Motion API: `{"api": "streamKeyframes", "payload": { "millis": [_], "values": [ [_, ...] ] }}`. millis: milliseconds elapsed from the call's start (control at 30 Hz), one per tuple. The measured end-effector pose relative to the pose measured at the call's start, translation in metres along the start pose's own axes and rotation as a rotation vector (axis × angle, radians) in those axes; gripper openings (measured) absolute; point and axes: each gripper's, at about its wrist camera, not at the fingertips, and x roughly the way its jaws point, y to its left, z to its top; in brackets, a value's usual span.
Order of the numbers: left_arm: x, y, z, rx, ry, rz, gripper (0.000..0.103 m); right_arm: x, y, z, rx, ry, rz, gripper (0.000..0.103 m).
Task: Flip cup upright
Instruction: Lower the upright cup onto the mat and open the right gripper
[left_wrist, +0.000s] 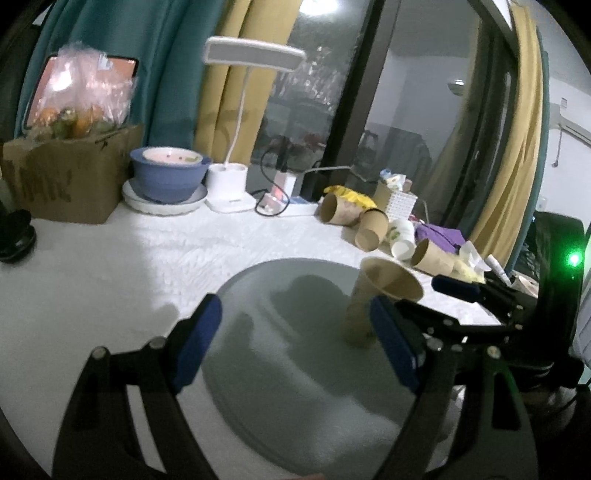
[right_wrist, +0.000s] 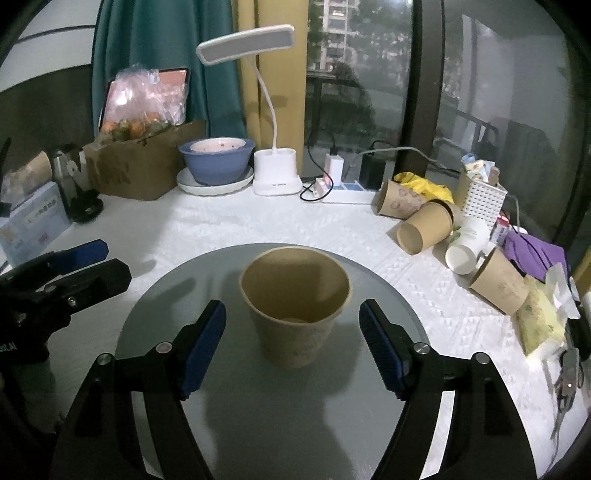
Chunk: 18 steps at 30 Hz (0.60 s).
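A brown paper cup (right_wrist: 295, 310) stands upright, mouth up, on a round grey plate (right_wrist: 177, 291). My right gripper (right_wrist: 293, 343) is open; its blue pads sit on either side of the cup with gaps, not touching it. In the left wrist view the same cup (left_wrist: 380, 295) stands at the right of the plate (left_wrist: 266, 295), just beyond my right pad. My left gripper (left_wrist: 295, 343) is open and empty over the plate. The left gripper also shows at the left edge of the right wrist view (right_wrist: 74, 266).
Several paper cups (right_wrist: 424, 225) lie on their sides at the right on the white cloth. At the back stand a desk lamp (right_wrist: 275, 173), a blue bowl (right_wrist: 216, 158) on a white plate, a cardboard box (right_wrist: 140, 166) and a power strip (right_wrist: 343, 190).
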Motion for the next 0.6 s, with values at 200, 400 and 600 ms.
{"api": "streamKeyframes", "payload": {
  "millis": [200, 400, 600],
  "values": [
    [-0.017, -0.01, 0.002, 0.019, -0.03, -0.005, 0.084, -0.021, 0.001, -0.001, 0.006, -0.032, -0.005, 0.078],
    [-0.035, -0.022, 0.007, 0.045, -0.072, -0.013, 0.084, -0.043, 0.001, 0.001, 0.009, -0.072, -0.011, 0.078],
    [-0.051, -0.036, 0.012, 0.082, -0.114, -0.016, 0.084, -0.064, -0.001, 0.005, 0.018, -0.111, -0.016, 0.078]
  ]
}}
